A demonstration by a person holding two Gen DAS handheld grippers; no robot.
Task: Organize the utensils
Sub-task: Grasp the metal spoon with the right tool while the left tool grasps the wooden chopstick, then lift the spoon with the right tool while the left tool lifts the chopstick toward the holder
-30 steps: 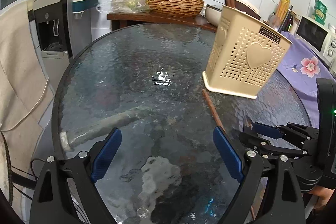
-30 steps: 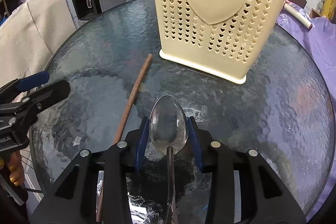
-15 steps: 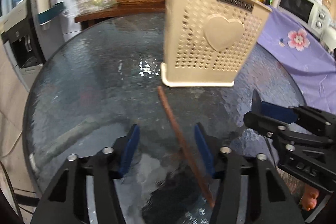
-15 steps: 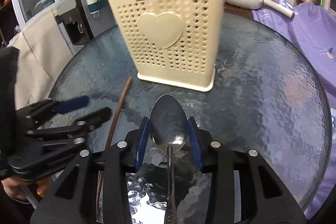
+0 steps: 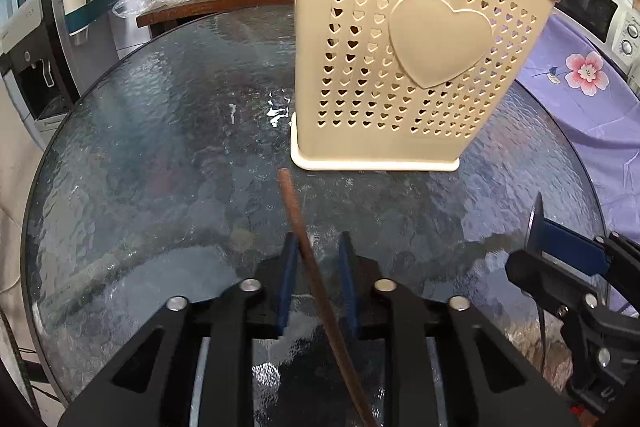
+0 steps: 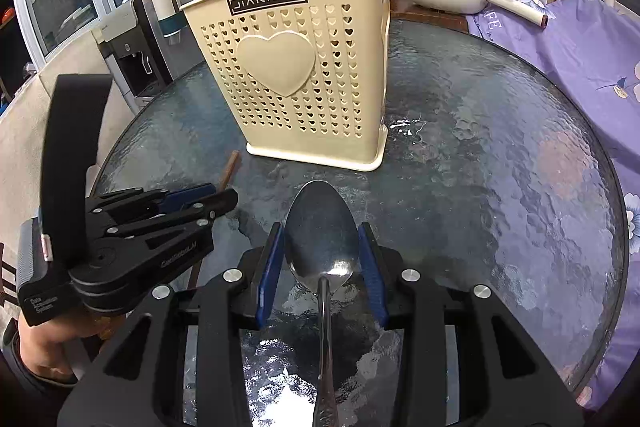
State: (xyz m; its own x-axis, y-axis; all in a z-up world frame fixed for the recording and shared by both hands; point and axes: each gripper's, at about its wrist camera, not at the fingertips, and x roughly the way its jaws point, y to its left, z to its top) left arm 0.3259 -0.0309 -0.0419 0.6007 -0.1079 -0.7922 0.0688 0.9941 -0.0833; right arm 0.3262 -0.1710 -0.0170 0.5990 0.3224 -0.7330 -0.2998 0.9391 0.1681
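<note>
On a round glass table [image 5: 160, 131], the left tongs [image 5: 316, 267] are closing around a brown wooden chopstick [image 5: 296, 211] lying flat — pads not yet pressing it. The right tongs [image 6: 320, 259] clamp a metal spoon [image 6: 320, 231] by its bowl, near a cream utensil holder [image 6: 296, 75] standing upright.

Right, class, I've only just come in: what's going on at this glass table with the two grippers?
A person is tidying utensils into the cream holder on the glass table. The right gripper holds a metal spoon by its bowl, short of the holder. The left gripper is closing its jaws around a brown chopstick lying on the glass. More chopsticks and a ladle already stand in the holder.
</note>
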